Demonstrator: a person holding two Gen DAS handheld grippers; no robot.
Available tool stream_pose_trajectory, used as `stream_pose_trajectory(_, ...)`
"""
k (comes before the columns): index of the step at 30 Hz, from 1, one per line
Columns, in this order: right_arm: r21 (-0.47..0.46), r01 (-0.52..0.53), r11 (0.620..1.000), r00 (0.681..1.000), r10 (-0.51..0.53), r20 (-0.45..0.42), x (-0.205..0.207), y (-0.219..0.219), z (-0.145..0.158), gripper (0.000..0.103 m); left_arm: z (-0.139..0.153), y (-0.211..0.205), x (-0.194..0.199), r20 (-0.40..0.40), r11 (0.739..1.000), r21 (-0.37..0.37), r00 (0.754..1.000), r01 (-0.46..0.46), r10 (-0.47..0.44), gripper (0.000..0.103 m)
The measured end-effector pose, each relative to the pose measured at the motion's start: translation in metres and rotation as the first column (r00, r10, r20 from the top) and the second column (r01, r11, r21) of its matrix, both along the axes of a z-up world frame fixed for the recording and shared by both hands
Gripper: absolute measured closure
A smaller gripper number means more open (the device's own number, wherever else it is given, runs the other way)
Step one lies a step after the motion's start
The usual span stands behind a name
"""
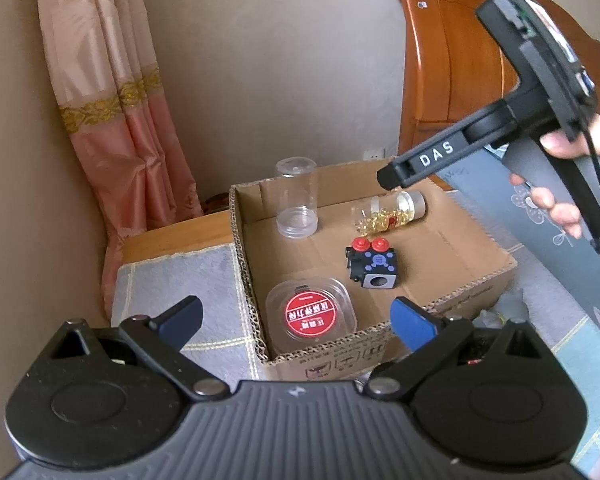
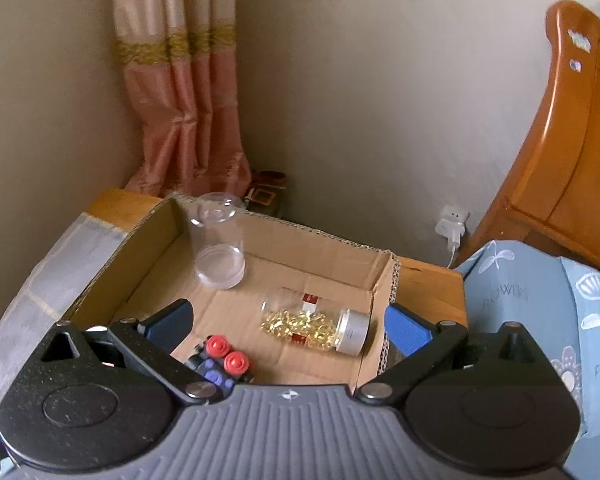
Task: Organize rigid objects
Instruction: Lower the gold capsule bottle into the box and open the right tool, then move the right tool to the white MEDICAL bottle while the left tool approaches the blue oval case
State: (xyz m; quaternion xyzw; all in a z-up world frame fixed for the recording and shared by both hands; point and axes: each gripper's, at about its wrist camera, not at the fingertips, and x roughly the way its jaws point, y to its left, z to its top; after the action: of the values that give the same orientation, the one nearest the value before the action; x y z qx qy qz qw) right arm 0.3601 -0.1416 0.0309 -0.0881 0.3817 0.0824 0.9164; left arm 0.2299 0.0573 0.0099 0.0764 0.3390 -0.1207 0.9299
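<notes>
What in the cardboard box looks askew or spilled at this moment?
Only the capsule bottle stands out: it lies on its side on the box floor, cap on, nothing spilled. The clear jar stands upright.

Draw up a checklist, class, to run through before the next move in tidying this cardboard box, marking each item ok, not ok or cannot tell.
1. Right hand-held gripper open, nothing held: ok.
2. Left hand-held gripper open, empty: ok.
3. Capsule bottle inside the cardboard box, lying on its side: ok.
4. Clear jar upright: ok.
5. Red-lidded container lid sealed: cannot tell.
6. Toy block apart from its neighbours: ok.
</notes>
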Motion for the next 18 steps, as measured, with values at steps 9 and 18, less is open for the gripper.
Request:
stream_pose_trajectory(9,0.029,0.001,1.000,1.000,-0.002,0.025,-0.055,-0.003,-0.008,0.000,-0.004,-0.002,-0.021,0.007,0.998,0.012,0.998,-0.068,0.068,0.003)
stream_pose_trajectory(18,0.055,0.037,0.998,0.999,-0.037,0.003,-0.126,-0.010,-0.037,0.000,-0.026,0.013,-0.042,-0.052,0.983,-0.012,0.981,-0.186,0.185,0.003)
